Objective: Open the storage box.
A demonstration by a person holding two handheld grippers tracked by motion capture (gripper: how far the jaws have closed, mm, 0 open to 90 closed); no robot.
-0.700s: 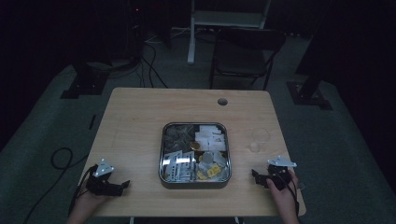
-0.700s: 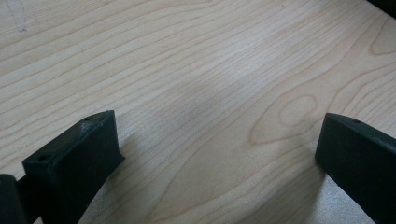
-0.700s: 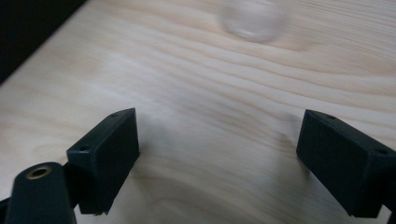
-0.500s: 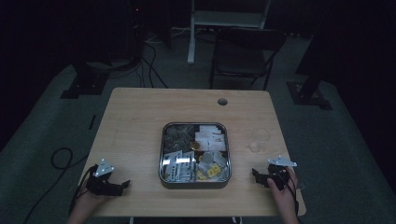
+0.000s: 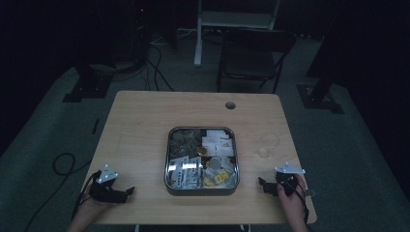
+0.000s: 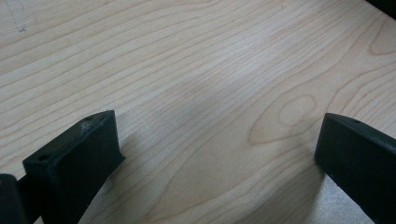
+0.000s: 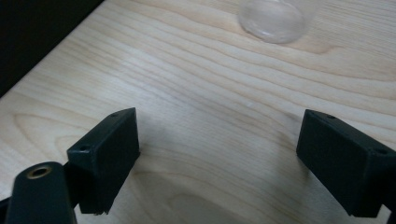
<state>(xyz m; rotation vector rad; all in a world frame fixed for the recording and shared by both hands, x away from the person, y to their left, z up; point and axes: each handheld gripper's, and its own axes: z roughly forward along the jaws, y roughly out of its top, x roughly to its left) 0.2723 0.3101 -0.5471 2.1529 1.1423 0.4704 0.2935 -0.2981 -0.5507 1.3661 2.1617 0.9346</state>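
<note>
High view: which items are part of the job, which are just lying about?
In play:
- square metal tray of mixed small packets
- clear glass cup, right of the tray
- left tool, open
- right tool, open

Lying about:
- dark folding chair
- floor cables

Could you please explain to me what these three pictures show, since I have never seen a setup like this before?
A person sits at a wooden table holding a hand-operated two-jaw gripper in each hand. The high view looks down from above: the left gripper and right gripper rest near the table's front corners. The other two pictures come from cameras riding on each gripper, looking along its black jaws at bare wood. Both pairs of jaws stand open and hold nothing. In the middle lies a square metal tray filled with small packets. A clear glass stands beyond the right gripper.
</note>
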